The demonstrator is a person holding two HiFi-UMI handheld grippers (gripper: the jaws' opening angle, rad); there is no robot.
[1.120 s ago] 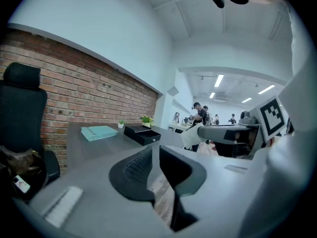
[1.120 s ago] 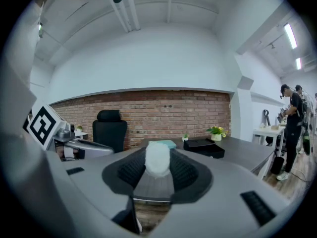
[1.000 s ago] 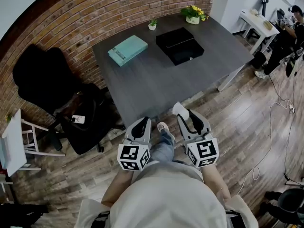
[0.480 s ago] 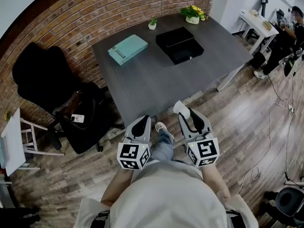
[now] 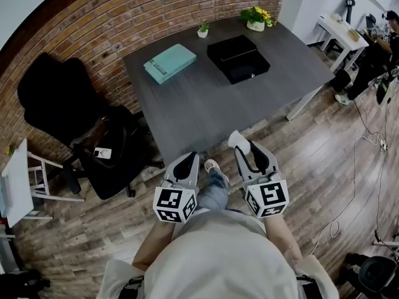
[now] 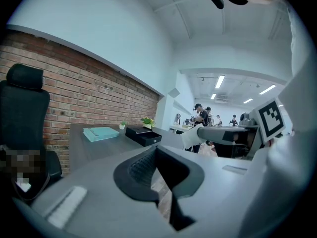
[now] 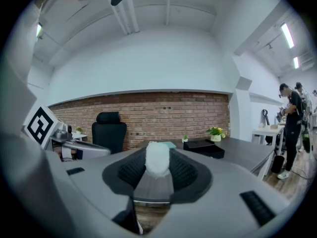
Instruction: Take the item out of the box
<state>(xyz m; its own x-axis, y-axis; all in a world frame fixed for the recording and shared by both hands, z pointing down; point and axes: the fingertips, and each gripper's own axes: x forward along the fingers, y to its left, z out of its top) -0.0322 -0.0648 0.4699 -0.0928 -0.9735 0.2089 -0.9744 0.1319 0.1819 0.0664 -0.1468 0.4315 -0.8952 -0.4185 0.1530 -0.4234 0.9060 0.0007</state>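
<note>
A black box (image 5: 238, 58) stands at the far side of the dark grey table (image 5: 199, 111), its lid down; it also shows in the left gripper view (image 6: 143, 135) and the right gripper view (image 7: 204, 148). My right gripper (image 5: 244, 147) is held near my body, off the table's near edge, shut on a small white soft item (image 5: 237, 141) that sticks out between its pads (image 7: 158, 158). My left gripper (image 5: 186, 162) hangs beside it, jaws shut with nothing in them (image 6: 157, 153). Both grippers are far from the box.
A teal flat box (image 5: 169, 63) lies left of the black box. Two small potted plants (image 5: 255, 18) stand at the table's far edge by the brick wall. A black office chair (image 5: 75, 117) is at the left and a white desk (image 5: 340, 33) with people at the right, on wooden floor.
Both grippers hold their places and grips. Only the head view drifts a little, so the table sits slightly further right in the frame.
</note>
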